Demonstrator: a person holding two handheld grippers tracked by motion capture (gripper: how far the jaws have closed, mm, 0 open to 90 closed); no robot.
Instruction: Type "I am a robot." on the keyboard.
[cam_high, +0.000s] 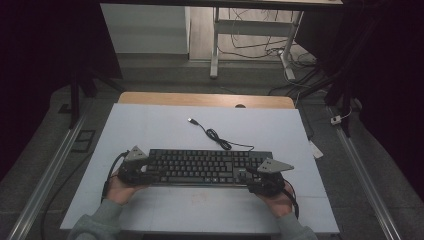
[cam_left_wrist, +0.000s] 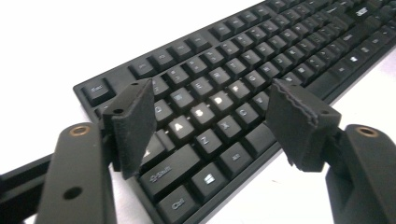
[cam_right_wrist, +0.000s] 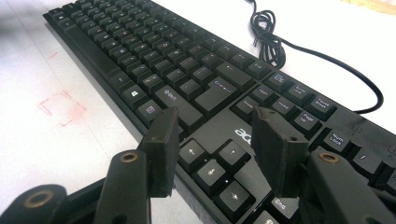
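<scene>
A: Start with the big things. The white table (cam_high: 150, 130) takes up the middle of the high view, and the black keyboard (cam_high: 207, 166) lies on its near half, long axis running left to right, square to the person.

B: And its cable (cam_high: 220, 140)?

A: It leaves the far edge toward the right, bunches into a small coil, and ends in a loose USB plug (cam_high: 191, 120) farther out on the table (not plugged into anything).

B: Where are the grippers?

A: One at each end. The left gripper (cam_left_wrist: 212, 112) sits over the keyboard's left end, its jaws standing fairly wide above the letter keys, pads clear of the caps. The right gripper (cam_right_wrist: 215, 140) hovers over the right end, jaws apart on either side of the arrow keys (cam_right_wrist: 212, 163), nothing pinched between them.

B: So which hand is nearer?

A: Neither, really. Each is right at its own end, and the board stretches away from each gripper toward the other. I judge that any lift or slide would need both ends taken together, since the long axis spans the gap between the hands.

B: Anything small worth noting?

A: A faint red square mark (cam_right_wrist: 60, 107) on the table just near of the keyboard.
</scene>
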